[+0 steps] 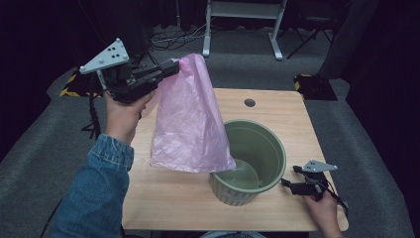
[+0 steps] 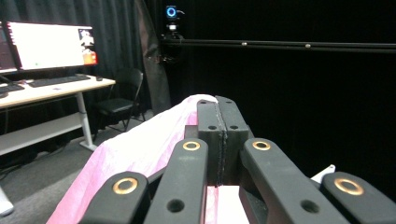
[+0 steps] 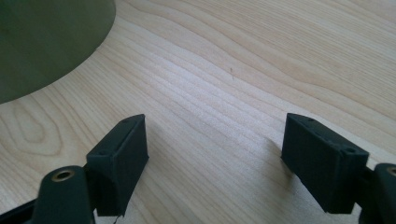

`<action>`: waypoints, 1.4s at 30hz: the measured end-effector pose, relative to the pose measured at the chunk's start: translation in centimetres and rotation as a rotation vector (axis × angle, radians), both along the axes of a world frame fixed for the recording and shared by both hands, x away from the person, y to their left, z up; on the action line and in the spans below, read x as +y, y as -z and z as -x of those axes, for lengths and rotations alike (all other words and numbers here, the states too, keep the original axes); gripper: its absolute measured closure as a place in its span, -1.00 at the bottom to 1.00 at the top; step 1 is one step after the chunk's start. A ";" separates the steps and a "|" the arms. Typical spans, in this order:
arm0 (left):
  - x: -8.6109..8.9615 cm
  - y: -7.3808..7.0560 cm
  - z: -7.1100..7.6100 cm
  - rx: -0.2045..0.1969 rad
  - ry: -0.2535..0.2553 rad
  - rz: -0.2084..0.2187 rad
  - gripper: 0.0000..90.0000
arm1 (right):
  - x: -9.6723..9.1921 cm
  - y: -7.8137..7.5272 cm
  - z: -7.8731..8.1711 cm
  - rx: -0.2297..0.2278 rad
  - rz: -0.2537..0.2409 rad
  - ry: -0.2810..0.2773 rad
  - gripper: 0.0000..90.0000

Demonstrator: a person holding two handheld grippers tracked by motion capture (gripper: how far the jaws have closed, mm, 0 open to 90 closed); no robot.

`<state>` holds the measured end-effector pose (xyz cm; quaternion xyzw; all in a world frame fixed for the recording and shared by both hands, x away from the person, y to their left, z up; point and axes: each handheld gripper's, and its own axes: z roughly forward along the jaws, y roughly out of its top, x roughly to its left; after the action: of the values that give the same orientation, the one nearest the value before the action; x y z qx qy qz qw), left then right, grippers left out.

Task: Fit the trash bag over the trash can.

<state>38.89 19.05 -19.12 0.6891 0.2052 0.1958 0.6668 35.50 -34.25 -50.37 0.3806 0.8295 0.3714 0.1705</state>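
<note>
A pink plastic bag (image 1: 190, 119) hangs in the air over the left half of the table, its lower edge just above the rim of a green bucket (image 1: 262, 148). My left gripper (image 1: 174, 66) is shut on the bag's top corner, held high at the back left. In the left gripper view the jaws meet with the pink bag (image 2: 140, 154) pinched between them and draping down to the left. My right gripper (image 1: 292, 176) rests low on the table to the right of the bucket, open with nothing between its fingers. The right gripper view shows the green bucket (image 3: 46, 42) at top left.
The wooden table (image 1: 173, 198) has a round cable hole (image 1: 250, 102) near its far edge. Beyond it stand a white desk frame (image 1: 242, 25) and cables on grey carpet. A desk with a monitor (image 2: 51, 46) and a folding chair (image 2: 119, 100) stand off to the side.
</note>
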 end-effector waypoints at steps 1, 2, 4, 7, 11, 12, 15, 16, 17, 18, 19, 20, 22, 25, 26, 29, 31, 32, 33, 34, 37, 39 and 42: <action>-0.4 0.1 -0.2 0.003 0.005 0.000 0.99 | 0.0 0.0 0.0 0.000 0.000 0.000 -0.50; -0.8 0.2 -0.4 0.003 0.008 -0.005 0.99 | 0.0 0.0 0.0 0.000 0.000 0.000 -0.50; -1.5 0.4 -0.7 0.002 0.008 -0.016 0.99 | 0.0 0.0 0.0 0.000 0.000 0.000 -0.50; -2.5 0.6 -1.2 -0.003 0.014 -0.025 0.99 | 0.0 0.0 0.0 0.000 0.000 0.000 -0.50; -3.8 1.0 -1.8 0.001 0.031 -0.030 0.99 | 0.0 0.0 0.0 -0.001 0.001 0.000 -0.50; -4.2 1.2 -1.9 0.002 0.036 -0.032 0.99 | 0.0 0.0 0.0 -0.001 0.001 0.000 -0.50; -5.3 1.5 -2.1 0.002 0.054 -0.044 0.99 | 0.0 0.0 0.0 -0.002 0.001 -0.001 -0.50; -5.6 1.5 -2.2 0.003 0.057 -0.042 0.99 | 0.0 0.0 0.0 -0.002 0.001 -0.001 -0.50; -6.0 1.6 -2.2 -0.006 0.063 -0.046 0.99 | 0.0 0.0 0.0 -0.002 0.001 -0.001 -0.50; -6.4 1.7 -2.3 -0.010 0.062 -0.048 0.99 | 0.0 0.0 0.0 -0.002 0.001 -0.001 -0.50; -6.8 1.8 -2.3 -0.013 0.065 -0.049 0.99 | 0.0 0.0 0.0 -0.002 0.001 -0.001 -0.50; -7.2 1.9 -2.4 -0.013 0.069 -0.052 0.99 | 0.0 0.0 0.0 -0.002 0.001 -0.001 -0.50; -7.9 2.1 -2.5 -0.017 0.074 -0.054 0.99 | 0.0 0.0 0.0 -0.002 0.001 -0.001 -0.50; -8.9 2.5 -2.7 -0.017 0.084 -0.059 0.99 | 0.0 0.0 0.0 -0.002 0.001 -0.001 -0.50; -9.1 2.6 -2.8 -0.016 0.087 -0.064 0.99 | 0.0 0.0 0.0 -0.002 0.001 -0.001 -0.50; -10.0 3.0 -3.0 -0.020 0.083 -0.081 0.99 | 0.0 0.0 0.0 -0.002 0.001 -0.001 -0.50; -10.6 3.2 -3.0 -0.024 0.083 -0.097 0.99 | 0.0 0.0 0.0 -0.002 0.001 -0.001 -0.50; -10.8 3.3 -3.0 -0.027 0.085 -0.101 0.99 | 0.0 0.0 0.0 -0.002 0.001 -0.001 -0.50; -11.1 3.5 -3.0 -0.027 0.086 -0.103 0.99 | 0.0 0.0 0.0 -0.002 0.001 -0.001 -0.50; -11.4 3.6 -3.0 -0.033 0.088 -0.109 0.99 | 0.0 0.0 0.0 -0.002 0.001 -0.001 -0.50; -12.3 3.9 -3.0 -0.043 0.096 -0.121 0.99 | 0.0 0.0 0.0 -0.002 0.001 -0.001 -0.50; -13.0 4.1 -2.9 -0.045 0.107 -0.123 0.99 | 0.0 0.0 0.0 -0.001 0.000 -0.002 -0.50; -13.7 4.4 -2.8 -0.044 0.123 -0.125 0.99 | 0.0 0.0 0.0 -0.001 0.000 -0.002 -0.50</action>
<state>41.72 5.35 -23.52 0.7363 0.1352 0.1821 0.6376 35.49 -34.25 -50.37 0.3795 0.8297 0.3720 0.1706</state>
